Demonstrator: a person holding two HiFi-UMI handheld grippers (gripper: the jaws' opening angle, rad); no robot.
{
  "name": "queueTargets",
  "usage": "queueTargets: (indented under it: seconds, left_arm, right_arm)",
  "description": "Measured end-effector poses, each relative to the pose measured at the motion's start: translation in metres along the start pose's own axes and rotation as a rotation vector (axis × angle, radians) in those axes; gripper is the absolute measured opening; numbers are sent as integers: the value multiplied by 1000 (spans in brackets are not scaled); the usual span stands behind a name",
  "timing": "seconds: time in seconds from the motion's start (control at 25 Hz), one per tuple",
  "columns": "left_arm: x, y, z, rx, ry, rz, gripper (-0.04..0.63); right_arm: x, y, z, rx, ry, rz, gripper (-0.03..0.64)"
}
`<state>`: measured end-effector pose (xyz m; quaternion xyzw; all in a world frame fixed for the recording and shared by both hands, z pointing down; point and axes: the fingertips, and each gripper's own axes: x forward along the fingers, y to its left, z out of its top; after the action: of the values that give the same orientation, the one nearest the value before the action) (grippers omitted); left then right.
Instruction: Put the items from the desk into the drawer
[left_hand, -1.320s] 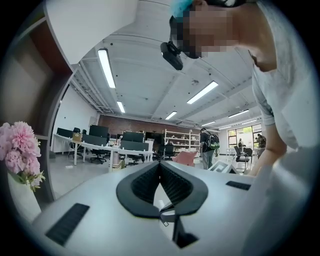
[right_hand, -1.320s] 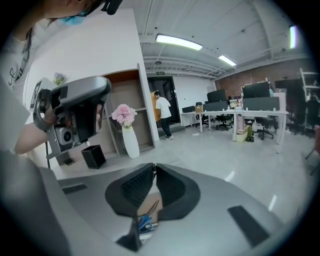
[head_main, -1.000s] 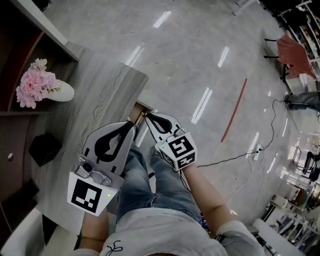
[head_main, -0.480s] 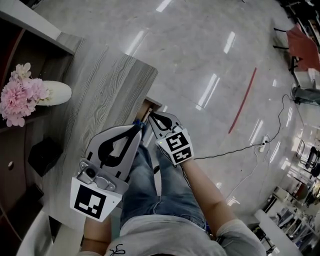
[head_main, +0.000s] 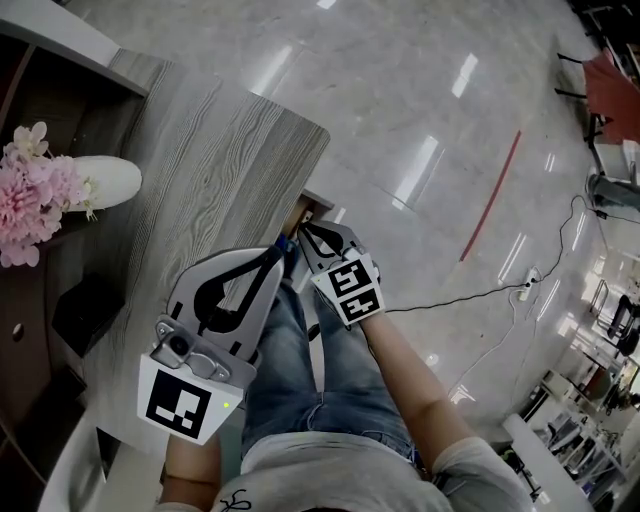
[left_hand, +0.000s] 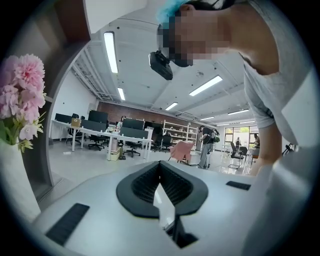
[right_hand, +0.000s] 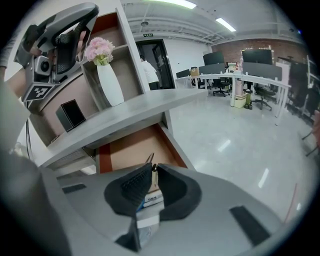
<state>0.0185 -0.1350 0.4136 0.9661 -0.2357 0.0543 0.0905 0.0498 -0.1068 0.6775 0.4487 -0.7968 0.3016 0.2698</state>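
Note:
The grey wood desk has an open drawer under its near edge. The drawer's brown bottom shows in the right gripper view. My right gripper hangs over the drawer mouth. Its jaws are shut on a small white-and-blue item, and a thin metal piece sticks out past the tips. My left gripper is beside it over my lap, tilted upward. In its own view the left gripper is shut with nothing between the pads.
A white vase of pink flowers stands on a shelf left of the desk, with a black box nearer me. Polished floor lies to the right, crossed by a cable. Office desks and chairs stand far off.
The head view has swung, so the desk sits further right in the picture. My right gripper has edged closer to the drawer. Both grippers have stayed shut.

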Motion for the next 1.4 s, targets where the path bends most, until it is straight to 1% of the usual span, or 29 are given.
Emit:
queueTargets:
  seconds: [0.44,0.68,0.76,0.8,1.16,1.4]
  left_arm:
    - [-4,-9,10,13,-17,12,11]
    - [-6,-17,19,27,-31,22,11]
    - [-7,-20,24,32,-37,29,11]
    - [-8,-21,27,36,-42,32,11]
    - [-21,-45,52,74,-69,75,11]
    - [-34,-65,70,83,-95,122,11]
  right_arm:
    - [-13,1,10,-14,-18,7,55]
    - [-30,5,26,-29,-59,12,51]
    - [-40,8,35,-36,-84,18,17]
    - [-46,10,40,-40,-97,25,11]
    - [-106,41,107,-114,-260,106,8]
    - [-158,72,149,-168,-384,191,8]
